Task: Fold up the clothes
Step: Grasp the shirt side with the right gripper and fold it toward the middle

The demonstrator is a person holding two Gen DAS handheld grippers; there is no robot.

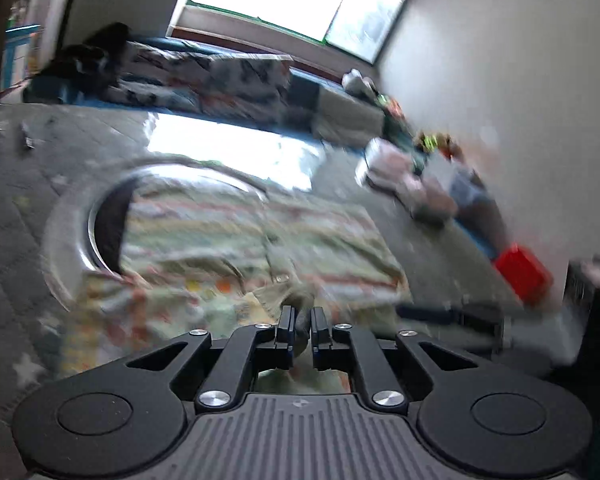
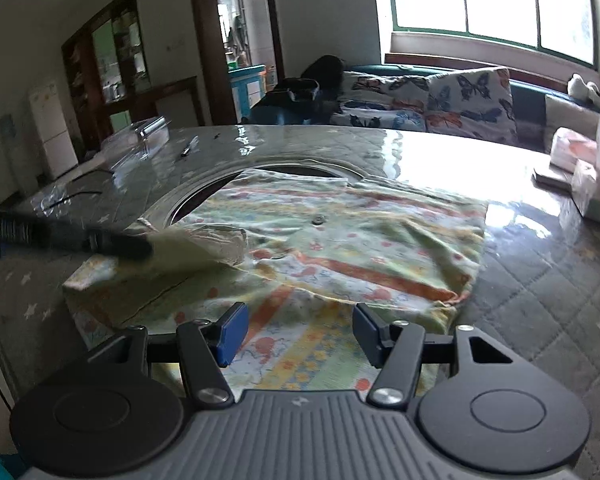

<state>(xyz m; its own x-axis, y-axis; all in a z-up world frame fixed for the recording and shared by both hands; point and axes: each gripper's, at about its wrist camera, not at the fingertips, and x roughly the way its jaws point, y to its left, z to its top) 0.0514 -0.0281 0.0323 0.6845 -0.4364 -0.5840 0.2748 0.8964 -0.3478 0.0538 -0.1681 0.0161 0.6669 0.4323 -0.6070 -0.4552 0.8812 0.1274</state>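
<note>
Fridge (image 2: 52,128) far left in the right wrist view, white, against the wall, with a dark wood cabinet (image 2: 108,60) and an open doorway (image 2: 240,40) next along. Table (image 2: 540,264) has a grey quilted cover with small stars under a glossy clear sheet, and a round recessed ring (image 2: 188,200) set in its top. Pen-like item (image 2: 189,147) lies on the far left part of the table, well apart from the cloth. Garment (image 2: 340,248), pale green with orange stripes and small prints, lies spread on the table and partly covers the ring; one corner is lifted at the left. Sofa (image 2: 440,96) with butterfly-print cushions sits behind the table under the window (image 2: 492,0). Pink and white packets (image 2: 572,148) sit at the right table edge. Left wrist view is motion-blurred: the same garment (image 1: 260,240) over the ring (image 1: 100,216), clutter along the right wall, a red box (image 1: 524,276) beyond the table edge. Nothing lies on the flat cloth. Left gripper (image 1: 303,328): jaws narrow, nearly together, pinching a fold of the garment between the pads. From the right wrist camera it shows as a blurred dark bar (image 2: 112,244) coming in from the left, with the raised cloth corner at its tip. Right gripper (image 2: 296,332): jaws wide apart, blue pads (image 2: 230,330) showing, nothing between them, low over the near edge of the garment; whether it is touching, cannot tell.
</note>
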